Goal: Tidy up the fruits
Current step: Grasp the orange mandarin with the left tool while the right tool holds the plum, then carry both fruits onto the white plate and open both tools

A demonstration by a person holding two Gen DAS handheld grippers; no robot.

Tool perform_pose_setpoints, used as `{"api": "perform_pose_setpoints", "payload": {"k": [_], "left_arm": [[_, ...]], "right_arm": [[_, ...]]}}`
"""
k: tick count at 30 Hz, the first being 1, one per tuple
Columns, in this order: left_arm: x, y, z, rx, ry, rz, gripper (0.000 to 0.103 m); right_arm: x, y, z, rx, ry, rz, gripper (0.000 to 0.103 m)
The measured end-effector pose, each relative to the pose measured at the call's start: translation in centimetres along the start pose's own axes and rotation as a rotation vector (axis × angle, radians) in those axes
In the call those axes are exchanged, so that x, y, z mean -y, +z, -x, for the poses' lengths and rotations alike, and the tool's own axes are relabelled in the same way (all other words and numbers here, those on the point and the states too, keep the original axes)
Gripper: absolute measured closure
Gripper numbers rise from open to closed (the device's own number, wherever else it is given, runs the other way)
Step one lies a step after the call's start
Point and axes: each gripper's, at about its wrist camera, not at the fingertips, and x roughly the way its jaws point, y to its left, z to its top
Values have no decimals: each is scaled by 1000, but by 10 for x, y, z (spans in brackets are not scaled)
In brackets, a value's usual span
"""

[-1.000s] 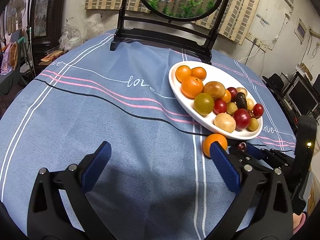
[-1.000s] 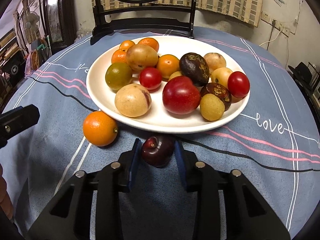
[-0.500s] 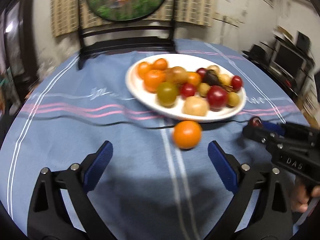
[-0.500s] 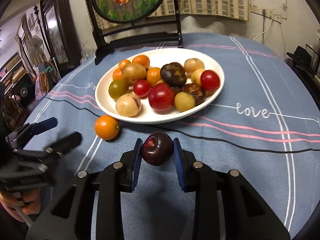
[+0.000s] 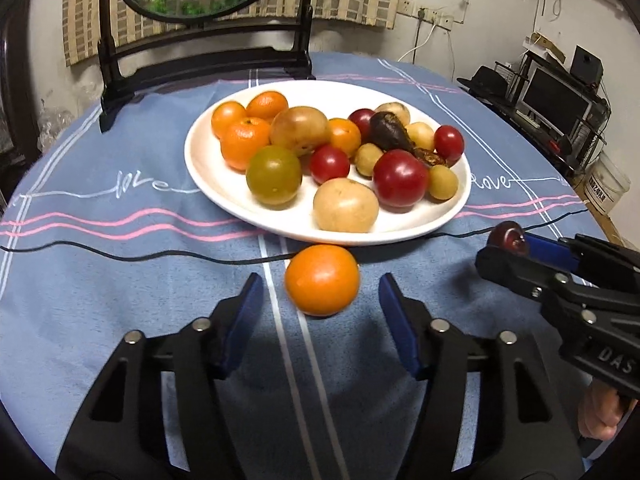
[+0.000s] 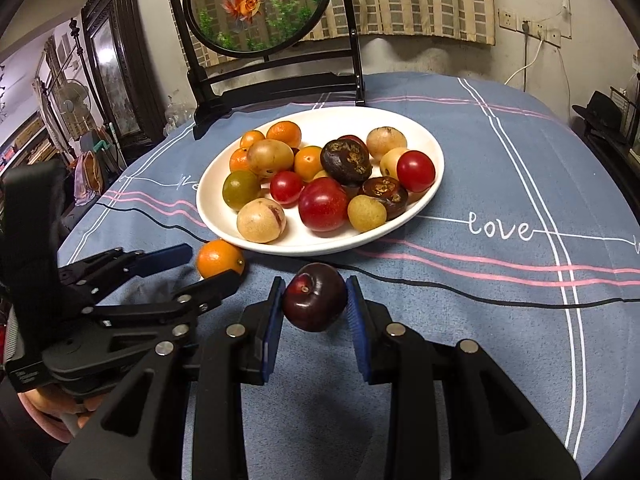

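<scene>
A white oval plate [image 5: 208, 184] holds many fruits: oranges, red plums, yellow and dark ones. A loose orange [image 5: 322, 280] lies on the blue cloth just in front of the plate. My left gripper [image 5: 320, 312] is open, its blue pads on either side of the orange and apart from it. My right gripper [image 6: 315, 308] is shut on a dark red plum [image 6: 315, 297] and holds it above the cloth in front of the plate [image 6: 424, 196]. The plum [image 5: 507, 237] and right gripper also show at the right in the left wrist view.
A black stand with a round goldfish panel [image 6: 258, 4] stands on the table behind the plate. The blue tablecloth [image 6: 520, 184] has pink, white and black lines. Shelves and monitors [image 5: 556, 100] stand past the table's right edge.
My left gripper has swung right and moved in until the orange lies between its pads, which have narrowed. My right gripper has lifted the plum and drawn back from the plate.
</scene>
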Motion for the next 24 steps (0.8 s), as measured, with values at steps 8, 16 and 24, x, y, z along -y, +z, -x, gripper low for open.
{"api": "perform_pose_setpoints", "payload": {"k": [8, 16, 24], "left_arm": [[0, 3, -9, -22, 5, 21, 54], [5, 5, -10, -18, 26, 24, 61], [10, 3, -8, -9, 67, 25, 62]], "right_arm": [[1, 0, -2, -9, 4, -12, 72], [4, 1, 0, -3, -1, -21, 72], [4, 1, 0, -6, 3, -24, 72]]}}
